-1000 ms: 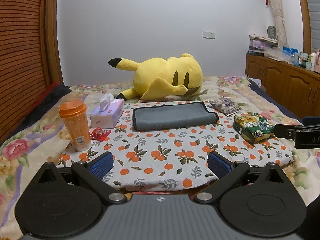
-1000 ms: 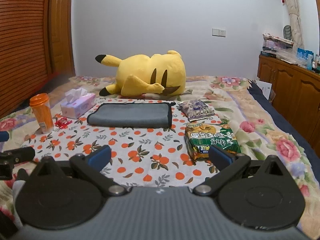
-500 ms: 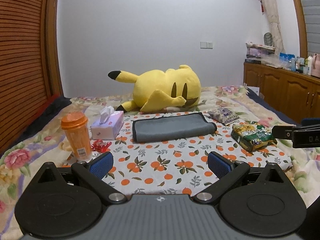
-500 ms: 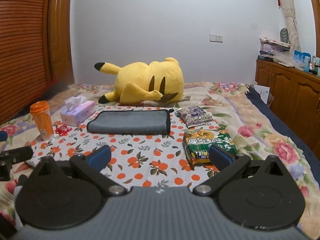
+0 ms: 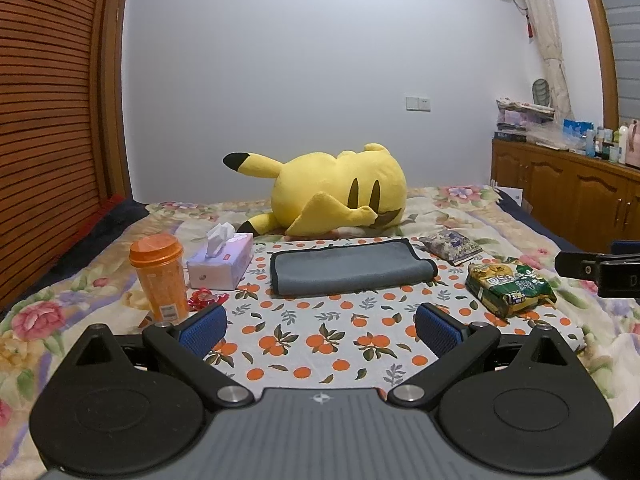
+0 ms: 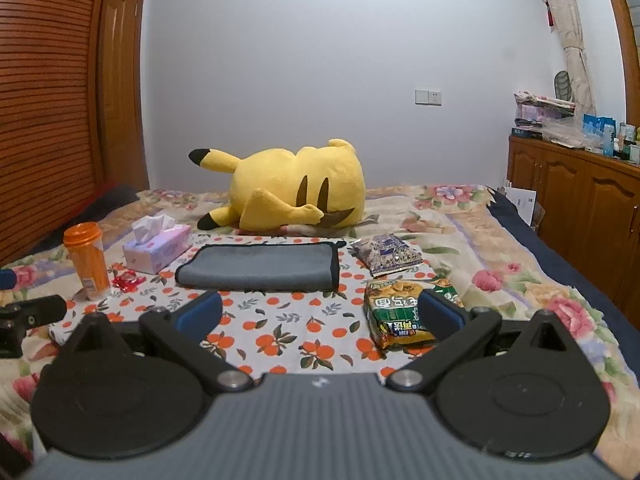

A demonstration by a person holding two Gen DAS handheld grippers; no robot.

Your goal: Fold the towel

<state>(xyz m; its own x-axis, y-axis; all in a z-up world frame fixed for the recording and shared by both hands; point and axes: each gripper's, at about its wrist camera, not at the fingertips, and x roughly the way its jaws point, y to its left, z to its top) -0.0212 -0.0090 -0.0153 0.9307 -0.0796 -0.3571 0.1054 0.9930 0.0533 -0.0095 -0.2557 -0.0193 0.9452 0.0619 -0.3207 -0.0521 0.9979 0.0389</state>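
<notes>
Hovering with jaws spread, both grippers, left gripper [image 5: 320, 326] and right gripper [image 6: 320, 316], should pinch the folded grey microfibre towel's [image 5: 352, 266] near corners evenly.

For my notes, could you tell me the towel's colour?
Grey towel with black edging, clearest in the left wrist view.

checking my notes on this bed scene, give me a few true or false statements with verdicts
1. The gray towel lies folded on the orange-print cloth. True.
2. The left gripper is clamped on the towel. False: its jaws are open and well short of it.
3. The tissue box sits between the orange bottle and the towel. True.
4. The yellow plush stands upright. False: it lies on its side behind the towel.
5. The right gripper holds the green snack bag. False: its jaws are open and empty.
</notes>
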